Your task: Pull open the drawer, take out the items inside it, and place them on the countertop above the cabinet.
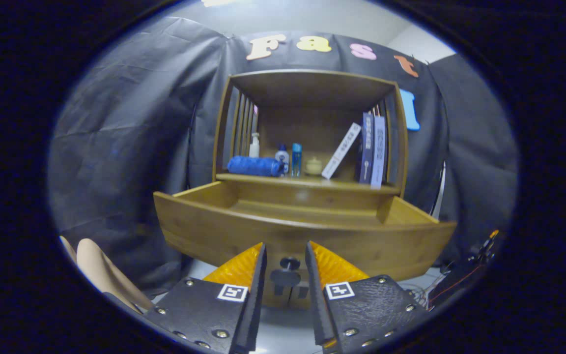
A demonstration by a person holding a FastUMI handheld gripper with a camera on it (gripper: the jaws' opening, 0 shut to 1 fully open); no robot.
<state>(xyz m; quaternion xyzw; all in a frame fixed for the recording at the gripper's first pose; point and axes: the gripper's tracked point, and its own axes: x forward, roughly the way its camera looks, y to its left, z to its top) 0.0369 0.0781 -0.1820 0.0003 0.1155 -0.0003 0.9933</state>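
Observation:
The wooden drawer (204, 228) of the cabinet stands pulled out toward me. Its front panel hides most of the inside; the strip of drawer floor (307, 209) that shows is bare wood. The dark round knob (285, 274) on the front panel sits between my gripper's (285, 246) fingers, which straddle it with a thin gap on each side. The gripper is open. Above the drawer runs the countertop ledge (307, 183) of the cabinet.
On the countertop, a rolled blue cloth (255, 166) lies left, with a white bottle (254, 145), two small blue bottles (289, 160) and a little jar (314, 166) beside it. Books (372, 150) lean at the right. A person's arm (106, 275) shows lower left, and cables (460, 280) lie lower right.

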